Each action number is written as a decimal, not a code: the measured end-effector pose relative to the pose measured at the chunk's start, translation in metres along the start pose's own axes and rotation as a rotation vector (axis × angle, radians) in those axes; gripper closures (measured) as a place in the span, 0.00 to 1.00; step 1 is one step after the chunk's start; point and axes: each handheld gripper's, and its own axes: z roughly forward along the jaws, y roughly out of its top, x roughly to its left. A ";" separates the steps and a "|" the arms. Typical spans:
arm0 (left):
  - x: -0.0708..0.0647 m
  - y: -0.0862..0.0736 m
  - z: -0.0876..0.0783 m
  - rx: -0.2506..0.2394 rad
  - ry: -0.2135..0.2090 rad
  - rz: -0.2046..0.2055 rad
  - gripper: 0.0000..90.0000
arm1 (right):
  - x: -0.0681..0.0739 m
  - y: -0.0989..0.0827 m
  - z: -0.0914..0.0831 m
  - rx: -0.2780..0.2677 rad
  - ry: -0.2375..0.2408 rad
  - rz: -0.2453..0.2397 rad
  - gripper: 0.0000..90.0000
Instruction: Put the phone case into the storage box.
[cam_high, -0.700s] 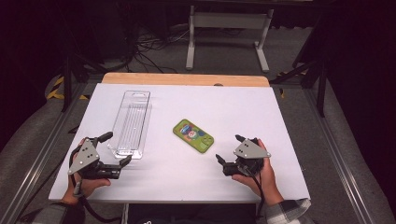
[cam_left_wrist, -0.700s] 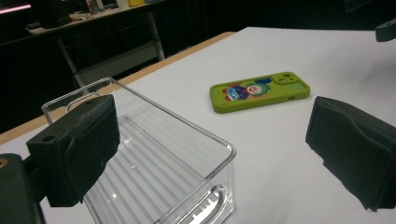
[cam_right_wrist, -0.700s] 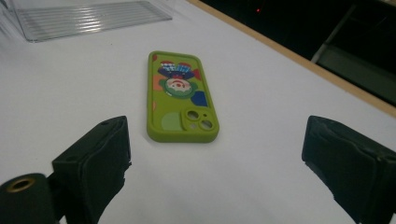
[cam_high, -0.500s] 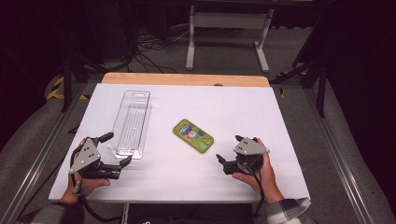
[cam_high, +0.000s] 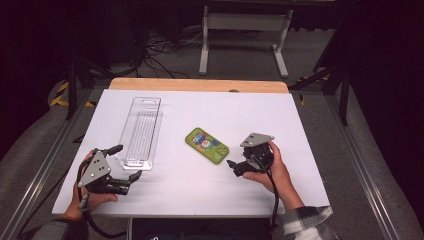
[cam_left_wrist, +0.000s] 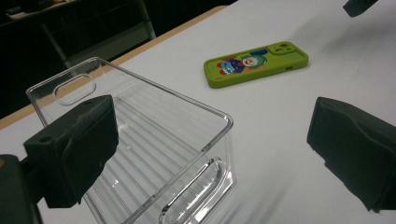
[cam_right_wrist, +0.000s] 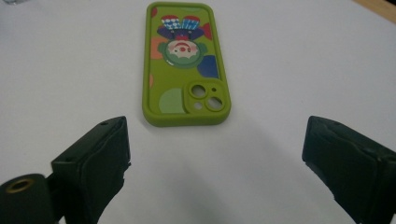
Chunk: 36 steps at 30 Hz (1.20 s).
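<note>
— What do we have between the jaws right now?

— Nothing. Our left gripper (cam_high: 122, 162) has its jaws spread wide, one pad just over the near end of the clear tray (cam_left_wrist: 140, 154), the other out over bare desk (cam_high: 210, 195). We touch nothing with it. Our right gripper (cam_right_wrist: 215, 163) is spread too, and the green phone case (cam_right_wrist: 187, 60) lies just ahead of its jaws, not between them.

— And where does the case sit on the desk?

— Flat, picture side up, near the middle of the white top, a little toward the near edge. In the high view we see it (cam_high: 207, 145) slanted, camera corner toward our right gripper (cam_high: 235, 165).

— The tray?

— Lengthwise on the left half (cam_high: 140, 131), running from near the far edge back toward our left hand (cam_high: 92, 197), close to the left edge. Tray and case lie well apart.

— Our right hand?

— It (cam_high: 272, 172) rests by the near right corner.
</note>
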 end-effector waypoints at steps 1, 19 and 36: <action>-0.001 0.000 0.000 0.005 -0.002 -0.002 0.03 | -0.001 0.002 0.002 0.018 0.002 0.003 0.09; -0.003 -0.002 0.002 0.034 -0.015 0.013 0.04 | -0.002 0.031 0.021 0.104 0.025 -0.017 0.07; -0.006 -0.002 0.005 0.062 -0.020 0.021 0.04 | 0.000 0.042 0.037 0.173 0.046 -0.016 0.07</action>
